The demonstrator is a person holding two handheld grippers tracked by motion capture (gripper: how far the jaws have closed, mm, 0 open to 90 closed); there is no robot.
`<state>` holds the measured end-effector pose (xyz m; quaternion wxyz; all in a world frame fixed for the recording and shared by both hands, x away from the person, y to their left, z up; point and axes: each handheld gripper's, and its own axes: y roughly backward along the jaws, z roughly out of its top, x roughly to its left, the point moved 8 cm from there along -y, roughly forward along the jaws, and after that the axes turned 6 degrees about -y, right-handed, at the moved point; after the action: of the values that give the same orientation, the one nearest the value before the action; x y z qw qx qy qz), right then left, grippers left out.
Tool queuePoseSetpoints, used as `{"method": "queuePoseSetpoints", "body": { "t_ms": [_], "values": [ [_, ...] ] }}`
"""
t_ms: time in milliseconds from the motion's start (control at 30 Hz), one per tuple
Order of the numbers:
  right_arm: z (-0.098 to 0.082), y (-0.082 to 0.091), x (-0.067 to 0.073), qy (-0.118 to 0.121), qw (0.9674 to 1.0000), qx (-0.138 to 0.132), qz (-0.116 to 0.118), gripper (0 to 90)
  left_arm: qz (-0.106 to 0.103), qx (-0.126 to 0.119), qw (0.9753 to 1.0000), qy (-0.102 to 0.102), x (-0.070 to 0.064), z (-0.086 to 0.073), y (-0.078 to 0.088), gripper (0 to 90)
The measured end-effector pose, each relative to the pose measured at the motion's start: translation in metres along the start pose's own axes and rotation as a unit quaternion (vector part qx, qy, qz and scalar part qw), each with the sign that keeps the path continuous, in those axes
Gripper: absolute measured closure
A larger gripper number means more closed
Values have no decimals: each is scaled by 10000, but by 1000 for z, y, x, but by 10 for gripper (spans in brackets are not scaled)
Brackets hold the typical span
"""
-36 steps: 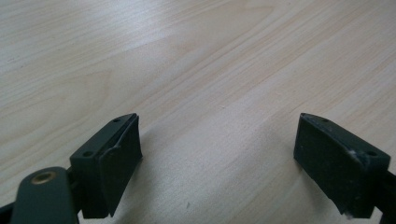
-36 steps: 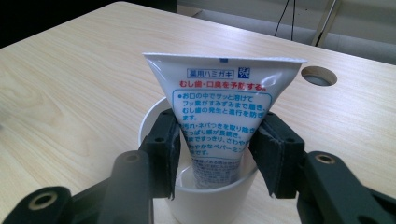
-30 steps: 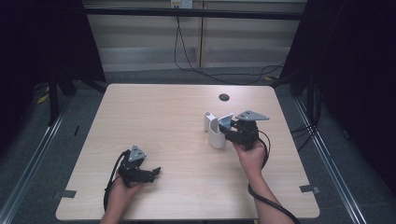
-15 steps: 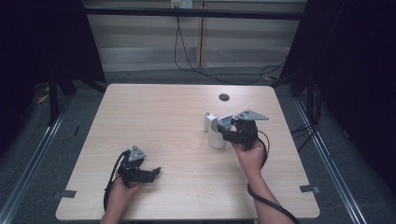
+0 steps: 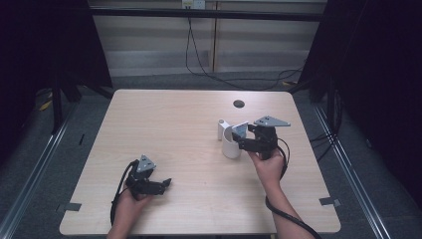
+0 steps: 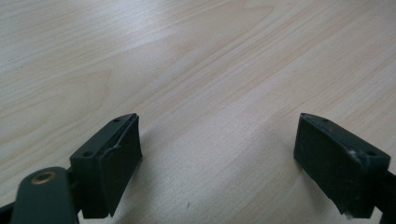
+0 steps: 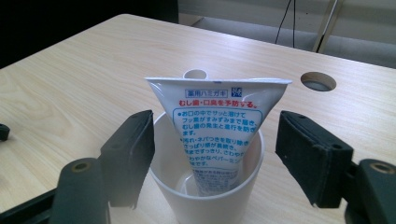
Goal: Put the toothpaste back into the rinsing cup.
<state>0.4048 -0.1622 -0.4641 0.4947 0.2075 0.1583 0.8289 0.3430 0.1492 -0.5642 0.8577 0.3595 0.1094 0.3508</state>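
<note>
A white cup [image 5: 230, 148] [image 7: 205, 210] stands right of the table's middle. In it a white toothpaste tube [image 5: 240, 130] [image 7: 217, 126] stands cap down, its flat crimped end up, with blue and red print facing the right gripper view. My right gripper [image 5: 241, 141] [image 7: 220, 156] reaches in from the right. Its jaws have just been opening and now stand on either side of the cup and tube, with the pads clear of the tube. My left gripper [image 5: 162, 181] [image 6: 219, 158] rests low at the front left, open over bare wood.
A small white cylinder [image 5: 222, 128] [image 7: 195, 73] stands just behind the cup. A round cable hole [image 5: 239, 103] [image 7: 318, 81] lies farther back in the wooden table [image 5: 164, 124]. Cables run over the floor beyond the far edge.
Both hands, the cup and the tube keep their places. The spread of the right jaws is too small to compare in the high view.
</note>
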Motion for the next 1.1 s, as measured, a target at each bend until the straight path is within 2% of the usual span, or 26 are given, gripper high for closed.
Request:
{"method": "queuePoseSetpoints", "body": {
  "t_ms": [300,467,533,567,800,1100],
  "values": [
    [2,4,-1,12,10000,58,67,170,2,-6,10000,-3,0,0,0,146],
    [3,7,-3,-54,10000,-3,75,137,-6,-24,10000,29,0,0,0,146],
    [1,8,-3,-32,9999,59,105,137,1,-5,10000,-3,0,0,0,146],
    [1,8,-3,-36,9999,86,42,138,1,-5,10000,-1,0,0,0,146],
    [-1,11,-4,-17,9999,86,112,132,2,-10,10000,7,0,0,0,146],
    [-2,17,-6,44,9999,137,91,137,1,-19,10000,16,0,0,0,146]
  ]
}}
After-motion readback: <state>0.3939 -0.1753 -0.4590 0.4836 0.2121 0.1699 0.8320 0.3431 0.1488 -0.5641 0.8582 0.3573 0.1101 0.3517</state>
